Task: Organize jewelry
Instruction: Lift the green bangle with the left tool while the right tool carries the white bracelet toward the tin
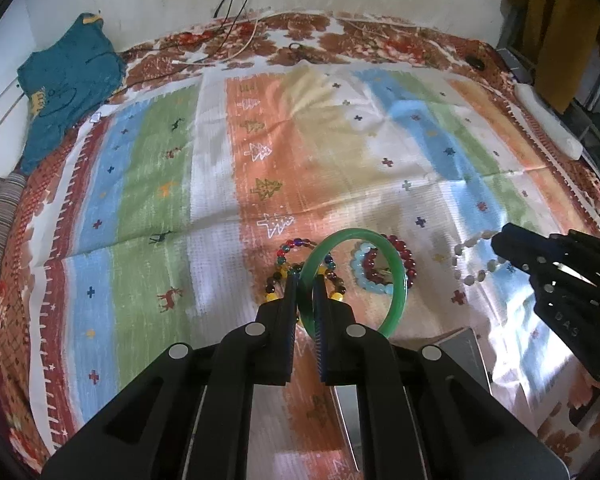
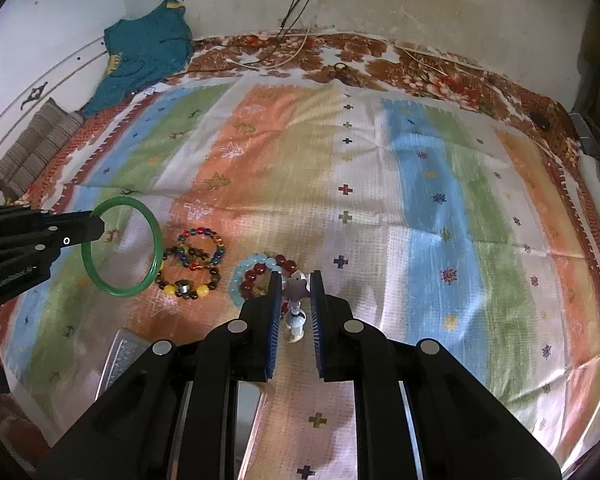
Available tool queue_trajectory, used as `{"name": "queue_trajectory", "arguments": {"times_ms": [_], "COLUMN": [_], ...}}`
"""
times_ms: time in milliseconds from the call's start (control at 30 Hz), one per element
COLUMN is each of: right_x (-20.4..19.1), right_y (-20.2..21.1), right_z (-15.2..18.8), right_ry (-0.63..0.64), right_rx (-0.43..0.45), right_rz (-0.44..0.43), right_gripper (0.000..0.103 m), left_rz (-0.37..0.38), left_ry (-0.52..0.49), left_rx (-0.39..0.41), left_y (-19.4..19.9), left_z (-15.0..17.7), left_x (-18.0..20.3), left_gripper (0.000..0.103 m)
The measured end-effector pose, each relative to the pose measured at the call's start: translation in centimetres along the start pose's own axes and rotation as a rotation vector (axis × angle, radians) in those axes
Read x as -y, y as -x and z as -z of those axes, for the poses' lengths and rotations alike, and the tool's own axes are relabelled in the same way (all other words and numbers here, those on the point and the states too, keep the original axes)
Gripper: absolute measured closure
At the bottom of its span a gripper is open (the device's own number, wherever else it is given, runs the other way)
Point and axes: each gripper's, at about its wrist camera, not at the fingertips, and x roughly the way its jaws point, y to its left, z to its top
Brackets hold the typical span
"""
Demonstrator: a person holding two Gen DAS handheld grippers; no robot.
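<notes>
bracelets on a cloth, two lifted in grippers

the bangle, in the left gripper, hangs left of the bead bracelets on the cloth; another pair lies right of those, just before the right gripper, which holds a bead bracelet. a tray lies nearest the camera.

Stained pale wall behind bed; striped cloth over floral bedspread
</notes>
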Motion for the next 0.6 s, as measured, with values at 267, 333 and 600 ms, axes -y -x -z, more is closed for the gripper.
{"name": "queue_trajectory", "arguments": {"times_ms": [267, 333, 600], "right_x": [-0.5, -0.6, -1.7], "right_y": [2.2, 2.7, 4.3], "right_z": [0.9, 1.2, 2.6], "right_ry": [0.005, 0.005, 0.026], "right_rx": [0.028, 0.031, 0.044], "right_rz": [-0.023, -0.026, -0.038], "right_gripper": [0.088, 0.088, 0.088], "left_rz": [0.005, 0.012, 0.022], "left_ry": [-0.022, -0.024, -0.041], "left_rx": [0.030, 0.035, 0.042], "left_y": [2.2, 2.6, 3.9], "left_z": [1.7, 2.1, 4.0], "left_x": [0.7, 0.8, 1.6], "left_gripper": [0.096, 0.096, 0.096]}}
